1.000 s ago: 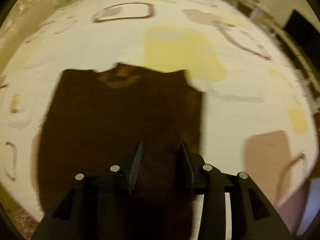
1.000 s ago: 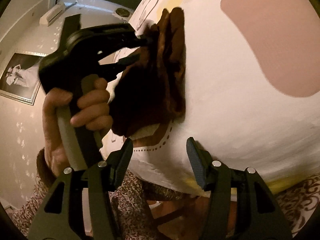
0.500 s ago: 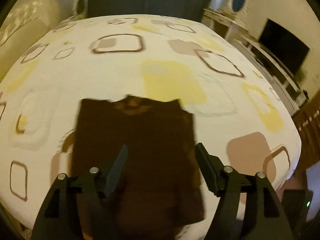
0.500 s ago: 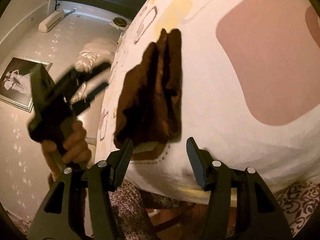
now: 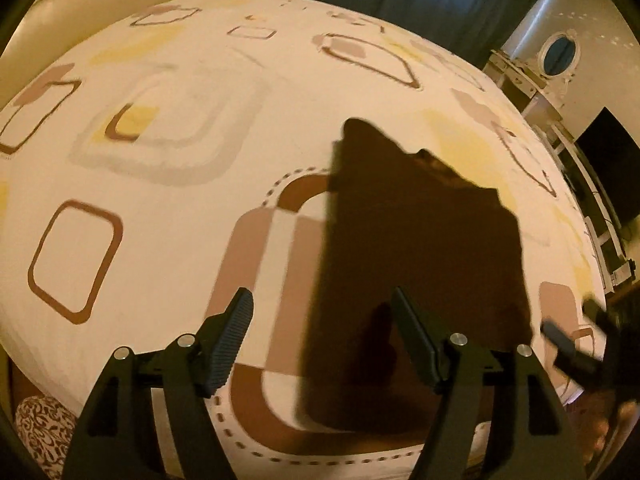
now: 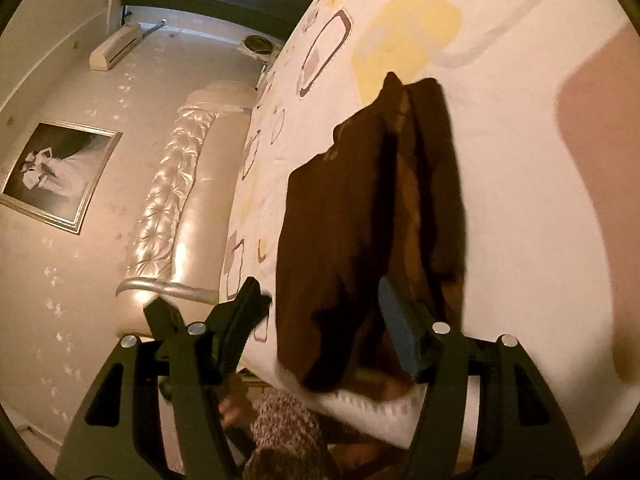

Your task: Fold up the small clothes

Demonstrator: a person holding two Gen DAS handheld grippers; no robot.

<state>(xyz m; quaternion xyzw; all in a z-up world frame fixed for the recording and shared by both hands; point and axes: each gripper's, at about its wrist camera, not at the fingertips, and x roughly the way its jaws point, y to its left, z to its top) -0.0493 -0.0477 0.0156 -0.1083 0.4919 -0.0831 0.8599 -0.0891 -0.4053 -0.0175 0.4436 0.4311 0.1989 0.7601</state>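
Our left wrist camera looks steeply down, close over the bed (image 5: 168, 184), its near edge at the frame's bottom. Our right wrist camera faces along the bed from that edge, tilted, toward the headboard (image 6: 176, 200). Both share the brown garment (image 5: 420, 264).

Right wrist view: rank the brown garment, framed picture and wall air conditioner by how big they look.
1. brown garment, largest, though it lies nearest the camera
2. framed picture
3. air conditioner, smallest, and farthest away

left claw (image 5: 322, 332): angled down, empty, jaws apart | right claw (image 6: 316, 322): jaws just widened, gripping nothing
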